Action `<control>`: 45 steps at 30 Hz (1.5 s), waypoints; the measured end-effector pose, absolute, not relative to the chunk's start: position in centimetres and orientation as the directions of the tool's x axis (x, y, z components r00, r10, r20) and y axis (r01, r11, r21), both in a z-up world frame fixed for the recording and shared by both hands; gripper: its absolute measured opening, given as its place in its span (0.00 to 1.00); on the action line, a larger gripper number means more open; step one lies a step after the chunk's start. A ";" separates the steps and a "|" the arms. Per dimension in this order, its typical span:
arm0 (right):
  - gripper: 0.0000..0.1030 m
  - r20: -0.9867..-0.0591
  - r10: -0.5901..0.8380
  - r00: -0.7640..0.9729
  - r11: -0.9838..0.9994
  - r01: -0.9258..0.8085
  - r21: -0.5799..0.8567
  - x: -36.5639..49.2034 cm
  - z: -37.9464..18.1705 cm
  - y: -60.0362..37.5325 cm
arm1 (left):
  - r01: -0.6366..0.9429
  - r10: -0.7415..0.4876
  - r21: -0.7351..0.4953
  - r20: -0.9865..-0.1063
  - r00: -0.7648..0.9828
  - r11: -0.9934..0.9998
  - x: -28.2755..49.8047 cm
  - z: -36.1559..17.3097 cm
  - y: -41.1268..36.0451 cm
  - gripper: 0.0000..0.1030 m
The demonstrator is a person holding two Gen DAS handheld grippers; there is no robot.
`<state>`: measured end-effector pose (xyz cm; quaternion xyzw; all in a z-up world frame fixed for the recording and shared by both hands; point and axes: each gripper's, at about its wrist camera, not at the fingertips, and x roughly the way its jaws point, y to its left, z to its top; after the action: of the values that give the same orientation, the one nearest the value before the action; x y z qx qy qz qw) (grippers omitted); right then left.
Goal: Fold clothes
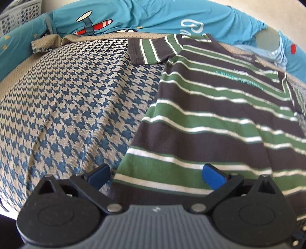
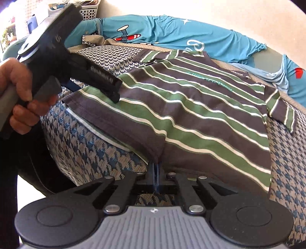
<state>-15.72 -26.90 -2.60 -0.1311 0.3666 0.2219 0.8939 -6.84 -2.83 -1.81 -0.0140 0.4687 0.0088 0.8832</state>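
Observation:
A dark brown, green and white striped T-shirt (image 1: 210, 118) lies face up on a blue-and-tan houndstooth cover (image 1: 67, 99). My left gripper (image 1: 155, 174) is open, its blue pads standing either side of the shirt's lower left corner, with the hem between them. In the right wrist view the same shirt (image 2: 191, 107) is bunched and slightly lifted at its bottom hem, where my right gripper (image 2: 156, 165) is shut on the fabric. A hand (image 2: 17, 92) holds the left tool, one of whose fingers (image 2: 107, 84) rests over the shirt's left edge.
A teal garment with an airplane print (image 1: 133, 17) lies along the back by the wall. A tan mesh garment (image 1: 47, 42) sits at the cover's far left edge. A white lattice basket (image 1: 17, 13) stands at the back left.

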 end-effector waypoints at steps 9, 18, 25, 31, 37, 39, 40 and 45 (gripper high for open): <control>0.08 -0.655 0.291 0.697 0.935 -0.353 0.039 -15.7 -0.9 -30.4 | -0.026 -0.003 -0.022 -0.820 0.572 0.999 -7.1 -1.5 -3.0 1.00; 0.12 -0.646 0.020 0.763 0.999 -0.033 -0.008 -14.8 -0.6 -35.0 | 0.000 -0.037 -0.046 -0.806 0.590 0.999 -7.3 -1.0 -3.9 1.00; 0.25 -0.661 -0.077 0.746 0.995 0.096 -0.008 -14.5 -1.3 -37.4 | 0.027 -0.051 -0.044 -0.800 0.597 0.999 -7.4 -1.0 -4.9 1.00; 0.30 -0.669 -0.075 0.739 0.990 0.135 0.038 -14.1 -1.9 -38.1 | 0.039 -0.056 -0.040 -0.800 0.597 0.998 -7.3 -1.0 -5.5 1.00; 0.23 -0.663 -0.046 0.747 0.991 0.115 0.061 -14.0 -2.1 -37.8 | 0.043 -0.049 -0.029 -0.805 0.592 0.999 -7.2 -1.2 -5.7 1.00; 0.14 -0.663 -0.032 0.748 0.991 0.110 0.076 -13.9 -2.2 -37.7 | 0.045 -0.046 -0.024 -0.805 0.591 0.999 -7.2 -1.2 -5.8 1.00; 0.07 -0.661 -0.034 0.750 0.991 0.112 0.077 -13.9 -2.2 -37.7 | 0.046 -0.044 -0.021 -0.805 0.591 0.999 -7.2 -1.2 -5.9 1.00; 0.04 -0.604 -0.082 0.793 0.979 0.177 0.099 -14.5 -1.0 -38.6 | 0.046 -0.033 -0.007 -0.807 0.589 0.999 -7.2 -1.3 -6.0 1.00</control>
<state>-14.51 -38.59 -1.03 0.0753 0.3143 -0.0687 0.9439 -7.17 -6.02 -1.35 0.0074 0.4527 -0.0223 0.8913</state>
